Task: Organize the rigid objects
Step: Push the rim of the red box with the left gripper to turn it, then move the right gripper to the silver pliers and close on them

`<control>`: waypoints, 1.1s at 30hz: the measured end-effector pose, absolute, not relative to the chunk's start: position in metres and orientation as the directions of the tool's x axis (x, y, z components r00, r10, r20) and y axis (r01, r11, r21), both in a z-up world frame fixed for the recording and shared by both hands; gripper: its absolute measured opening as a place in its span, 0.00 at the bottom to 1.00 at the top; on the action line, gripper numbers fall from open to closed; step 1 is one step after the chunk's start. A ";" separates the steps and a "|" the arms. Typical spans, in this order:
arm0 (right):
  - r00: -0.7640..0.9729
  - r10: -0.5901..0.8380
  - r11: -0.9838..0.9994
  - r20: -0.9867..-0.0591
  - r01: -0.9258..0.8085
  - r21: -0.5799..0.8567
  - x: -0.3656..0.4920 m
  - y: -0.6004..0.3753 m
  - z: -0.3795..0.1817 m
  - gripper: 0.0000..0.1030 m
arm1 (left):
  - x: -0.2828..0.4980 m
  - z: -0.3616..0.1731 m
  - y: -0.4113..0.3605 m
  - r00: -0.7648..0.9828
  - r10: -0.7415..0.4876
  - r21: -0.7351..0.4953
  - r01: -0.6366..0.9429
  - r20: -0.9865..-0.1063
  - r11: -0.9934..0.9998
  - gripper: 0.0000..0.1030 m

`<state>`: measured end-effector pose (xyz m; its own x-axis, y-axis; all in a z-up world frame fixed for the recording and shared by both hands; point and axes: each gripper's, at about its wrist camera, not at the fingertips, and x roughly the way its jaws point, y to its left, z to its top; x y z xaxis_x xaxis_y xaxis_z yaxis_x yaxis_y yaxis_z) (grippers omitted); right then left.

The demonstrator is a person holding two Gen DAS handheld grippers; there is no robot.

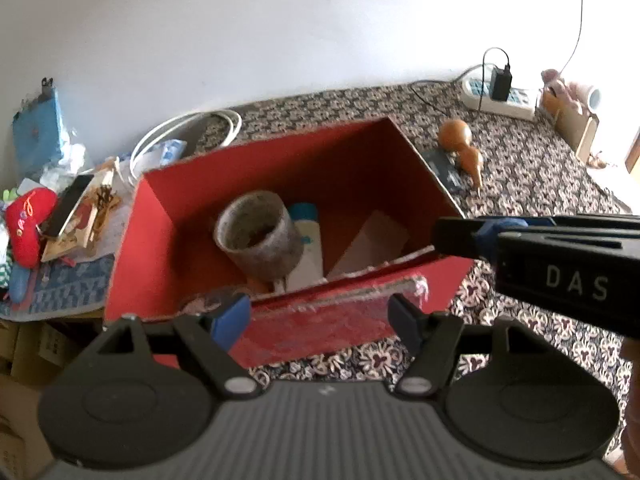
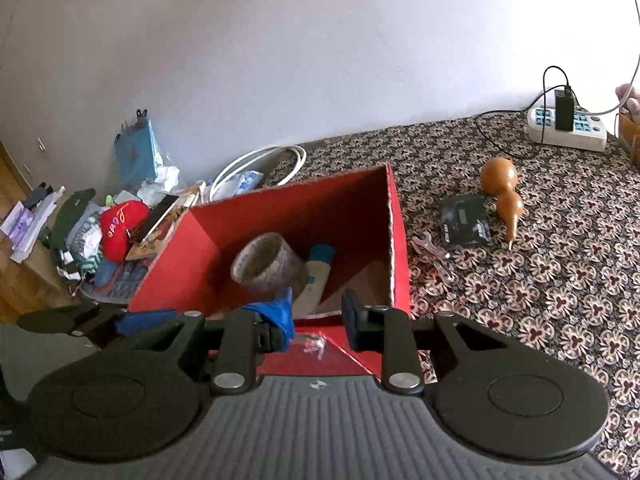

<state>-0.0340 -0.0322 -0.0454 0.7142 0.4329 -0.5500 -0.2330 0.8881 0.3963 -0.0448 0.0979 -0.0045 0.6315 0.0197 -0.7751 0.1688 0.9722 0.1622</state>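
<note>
Left tool [image 1: 320,316] wide, nothing between its jaws, above the near edge of the red box [image 1: 160,240]. Right tool [image 2: 318,314] narrower, nothing gripped. Tape roll [image 1: 258,232] and bottle [image 1: 306,236] lie inside; wooden gourd [image 2: 500,188] and black wallet [image 2: 464,220] sit right of the box on the patterned cloth [image 2: 560,300].

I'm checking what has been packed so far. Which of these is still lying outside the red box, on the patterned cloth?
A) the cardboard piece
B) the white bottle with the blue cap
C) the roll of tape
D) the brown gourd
D: the brown gourd lies on the patterned cloth to the right of the red box, whereas the other three things sit inside the box.
</note>
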 end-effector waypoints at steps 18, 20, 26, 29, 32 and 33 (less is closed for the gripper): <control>0.679 0.390 0.896 -0.621 -0.124 0.427 -0.050 -0.063 -0.083 0.09 | -0.053 -0.036 0.059 0.563 -0.001 0.191 0.282 -0.827 0.940 0.69; 0.678 0.386 0.896 -0.625 -0.113 0.430 -0.051 -0.067 -0.086 0.09 | -0.053 -0.039 0.054 0.557 -0.004 0.193 0.294 -0.830 0.936 0.69; 0.669 0.383 0.894 -0.637 -0.094 0.439 -0.053 -0.081 -0.095 0.09 | -0.052 -0.048 0.038 0.543 -0.010 0.192 0.315 -0.840 0.929 0.69; 0.663 0.381 0.893 -0.645 -0.082 0.444 -0.054 -0.088 -0.100 0.09 | -0.052 -0.054 0.030 0.536 -0.013 0.193 0.327 -0.844 0.925 0.69; 0.653 0.380 0.892 -0.655 -0.072 0.447 -0.053 -0.099 -0.107 0.09 | -0.052 -0.060 0.020 0.529 -0.026 0.187 0.345 -0.848 0.920 0.69; 0.650 0.380 0.891 -0.658 -0.067 0.449 -0.053 -0.103 -0.109 0.09 | -0.053 -0.061 0.016 0.528 -0.032 0.184 0.352 -0.849 0.918 0.69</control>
